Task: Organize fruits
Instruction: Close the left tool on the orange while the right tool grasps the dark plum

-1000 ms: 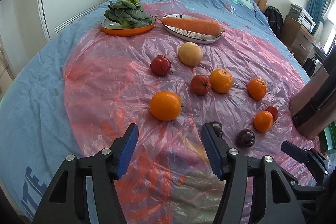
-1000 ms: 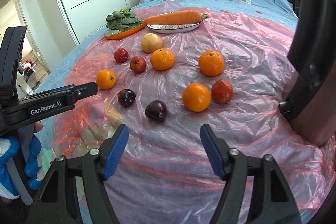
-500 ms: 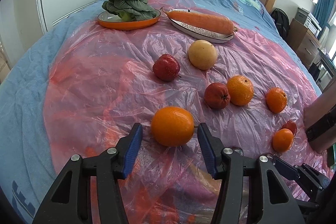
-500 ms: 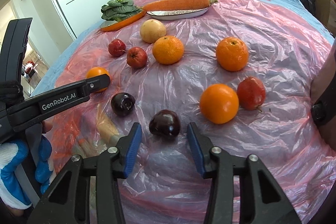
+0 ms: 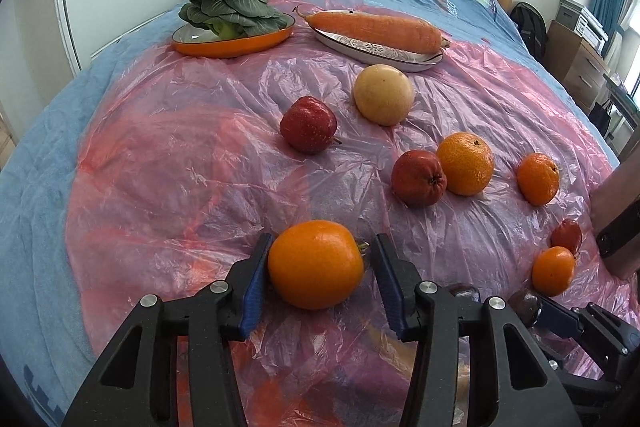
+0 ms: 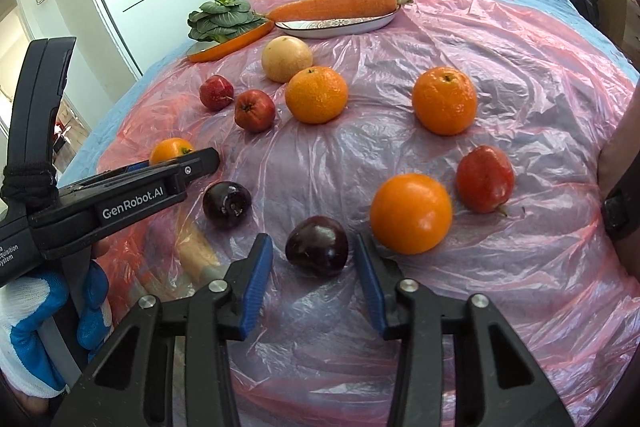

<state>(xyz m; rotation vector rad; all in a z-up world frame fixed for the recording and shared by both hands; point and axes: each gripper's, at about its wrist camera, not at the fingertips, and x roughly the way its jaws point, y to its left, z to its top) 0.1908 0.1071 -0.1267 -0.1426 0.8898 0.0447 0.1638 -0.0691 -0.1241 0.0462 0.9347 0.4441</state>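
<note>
Lower centre of left wrist view: orange [image 5: 316, 263] lies on pink plastic sheet [image 5: 180, 167] over the bed, btwn left claw [image 5: 320, 283] pads, jaws closing; left pad touches peel, right pad just off. Right claw [image 6: 314, 275], also closing, straddles dark plum [image 6: 317, 245], pads not yet on it. 2nd plum [image 6: 227, 204] to its left, another orange [image 6: 411, 213] close at right. Apples, pale round fruit [image 5: 384, 94] mid-frame; greens plate [image 5: 234, 41] & carrot dish [image 5: 380, 49] at top.

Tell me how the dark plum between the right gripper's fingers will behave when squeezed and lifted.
The dark plum looks round and glossy, so it may slip or roll off the crinkled plastic sheet. It is probably light. The right gripper, jaws closing, hasn't yet touched it.
</note>
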